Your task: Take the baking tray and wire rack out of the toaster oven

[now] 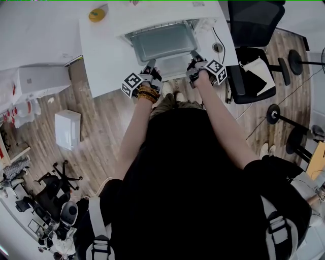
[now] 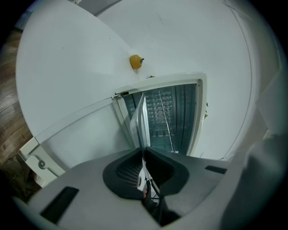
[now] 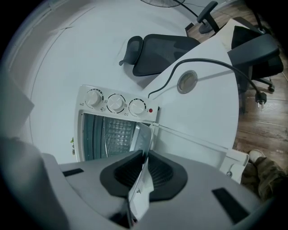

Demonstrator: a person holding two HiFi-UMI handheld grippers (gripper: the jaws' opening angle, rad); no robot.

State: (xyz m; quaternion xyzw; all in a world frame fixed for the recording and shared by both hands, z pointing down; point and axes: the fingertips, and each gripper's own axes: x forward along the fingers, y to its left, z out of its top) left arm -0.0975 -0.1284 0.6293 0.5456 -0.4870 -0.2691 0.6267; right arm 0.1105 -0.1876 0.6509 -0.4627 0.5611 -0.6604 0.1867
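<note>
At the white table [image 1: 101,56], dead ahead at twelve o'clock, the toaster oven [image 3: 112,121] stands with its mouth open and its door [image 3: 194,155] dropped flat toward the person. Both arms are stretched out to it, one at each front corner.

Over to the left gripper [image 2: 143,152]: its jaws are pinched down to a sliver, and the black pads [image 2: 127,171] are clamped on the thin metal lip of the baking tray [image 3: 142,139]. No daylight shows between pad and metal.

The right gripper [image 3: 146,156] is doing the same job at the other corner. Its jaws are nearly together, biting the tray's rim, with the sheet running edge-on out from between them to the oven mouth.

So the tray hangs between the two grippers, near edge in the jaws, far end at the opening, just above the lowered door. Inside the ribbed cavity a thin wire [image 2: 165,117] crosses behind the tray; it looks like the front of the wire rack, though that is hard to say for sure.

Three dials [image 3: 116,103] and a red lamp [image 3: 150,110] sit along the control strip. A small yellow fruit [image 1: 96,14] lies at ten o'clock from the oven. A cable grommet [image 1: 218,47] sits at three o'clock, with a black office chair [image 1: 254,30] beyond it.
</note>
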